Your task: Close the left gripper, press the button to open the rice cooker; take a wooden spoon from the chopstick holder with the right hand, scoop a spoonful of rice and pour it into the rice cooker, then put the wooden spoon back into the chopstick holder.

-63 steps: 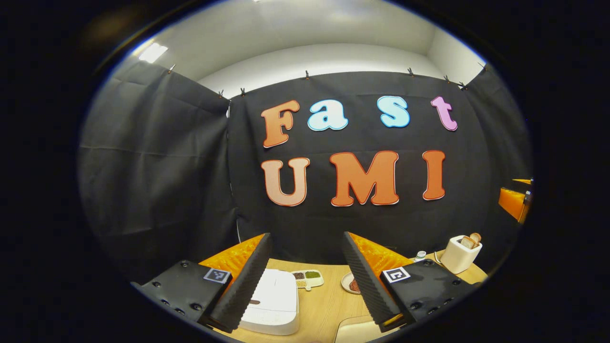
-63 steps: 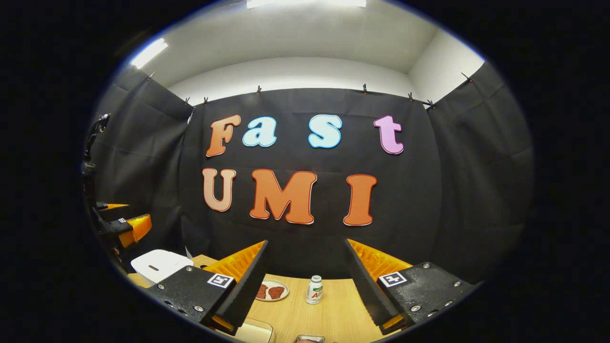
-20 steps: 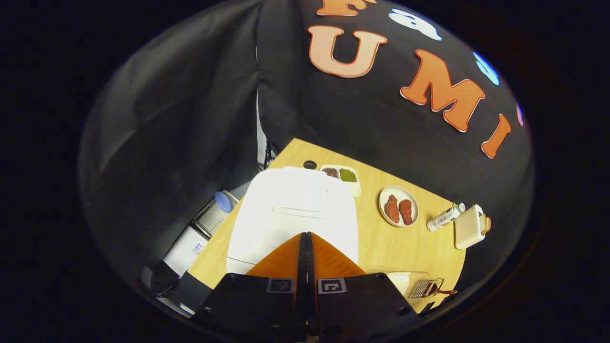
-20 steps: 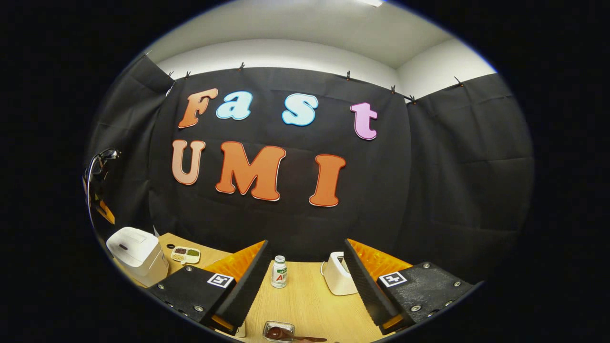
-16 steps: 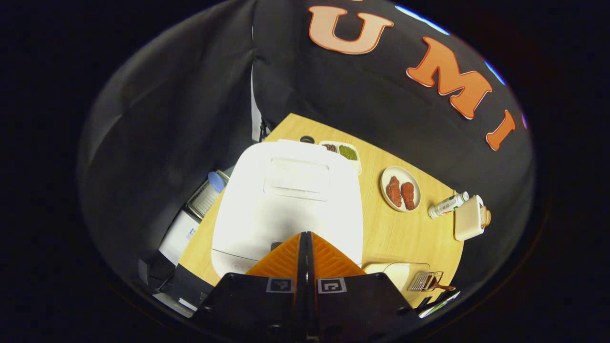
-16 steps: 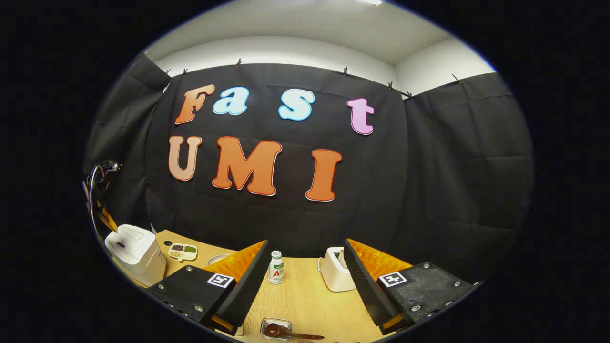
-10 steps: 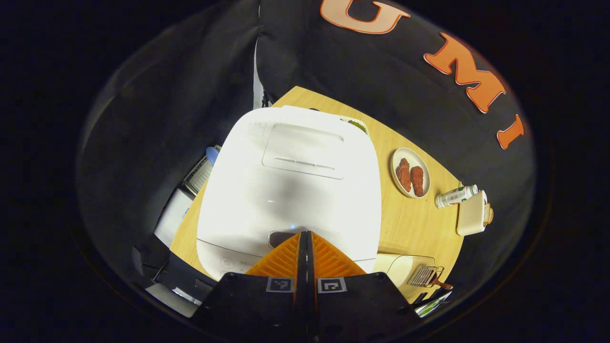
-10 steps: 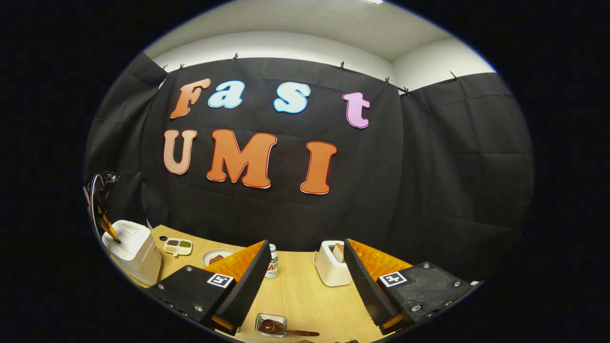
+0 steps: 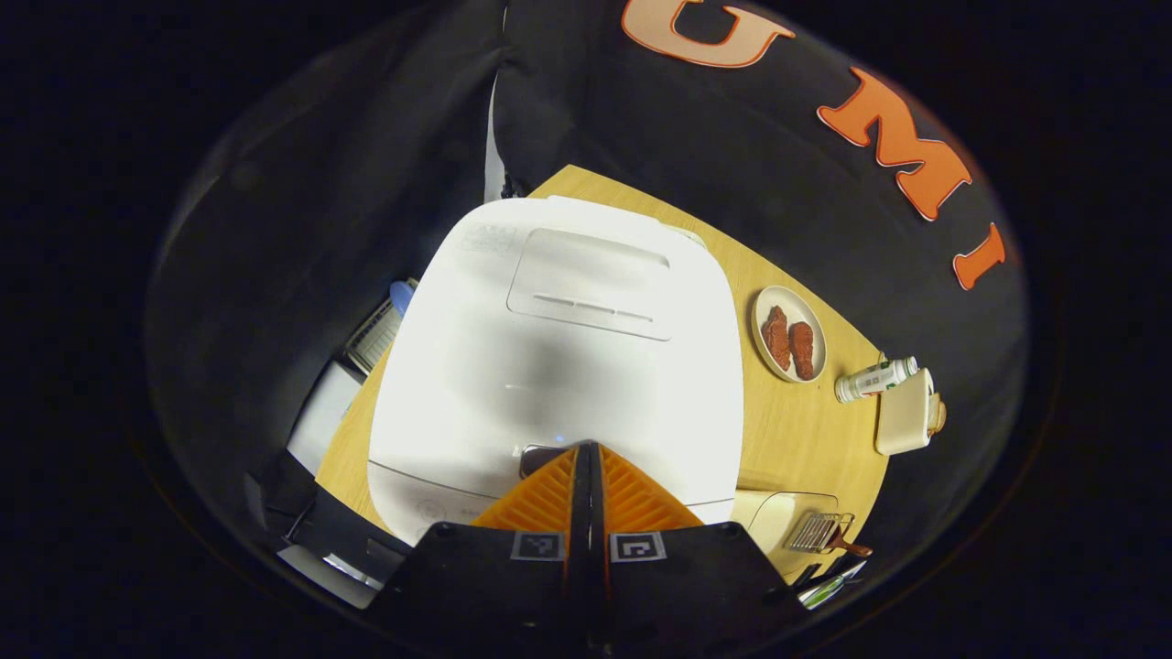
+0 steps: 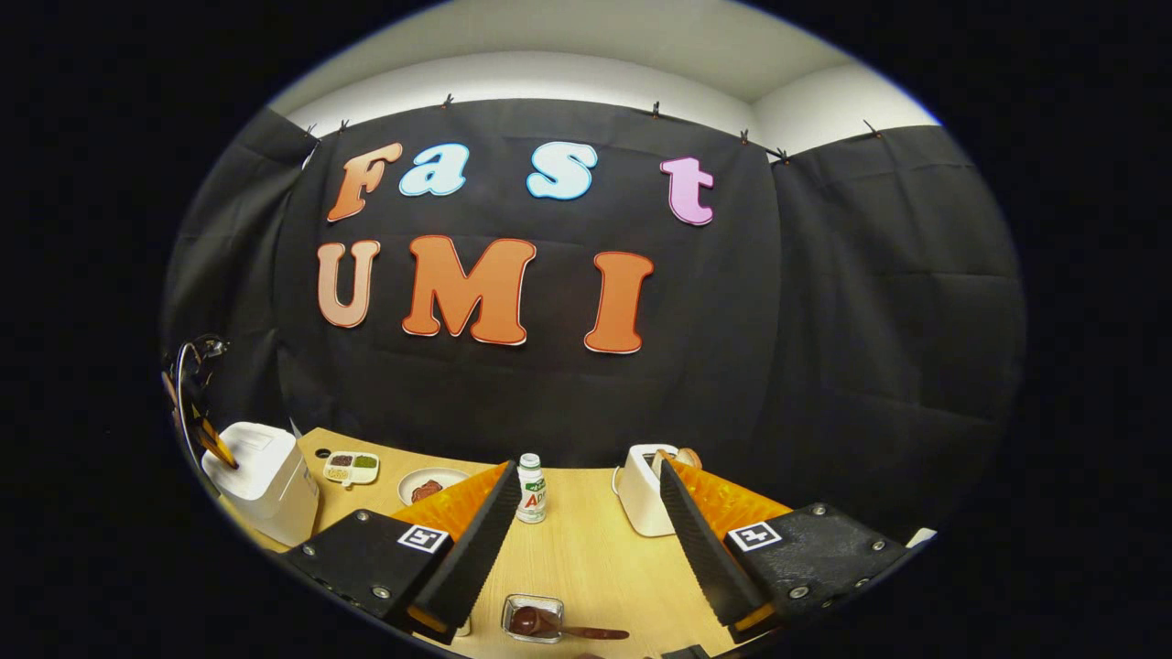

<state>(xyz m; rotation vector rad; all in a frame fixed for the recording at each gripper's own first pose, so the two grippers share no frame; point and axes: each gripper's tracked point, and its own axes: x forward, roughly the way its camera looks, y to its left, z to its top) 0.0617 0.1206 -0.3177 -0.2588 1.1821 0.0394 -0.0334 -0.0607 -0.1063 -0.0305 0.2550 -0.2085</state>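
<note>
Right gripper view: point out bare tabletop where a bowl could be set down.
Bare wood lies between the small bottle and the toaster, running forward between the right gripper fingers. It is tighter left, around the plate, the sectioned dish and the rice cooker, and near the small tray with the spoon.

White rice cooker [image 9: 558, 348], lid down, at my table's left end. Its dark button [image 9: 540, 455] sits front-centre. My wooden spoon [image 10: 558, 630] lies in a small holder.

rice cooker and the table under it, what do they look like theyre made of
Rice cooker: seemingly white moulded plastic with a smooth, slightly glossy finish; its lid reflects the light brightly and has rounded corners and a recessed panel. Table: pale wood or a wood-look laminate, matte, with fine straight grain lines; the pictures cannot settle which.
</note>
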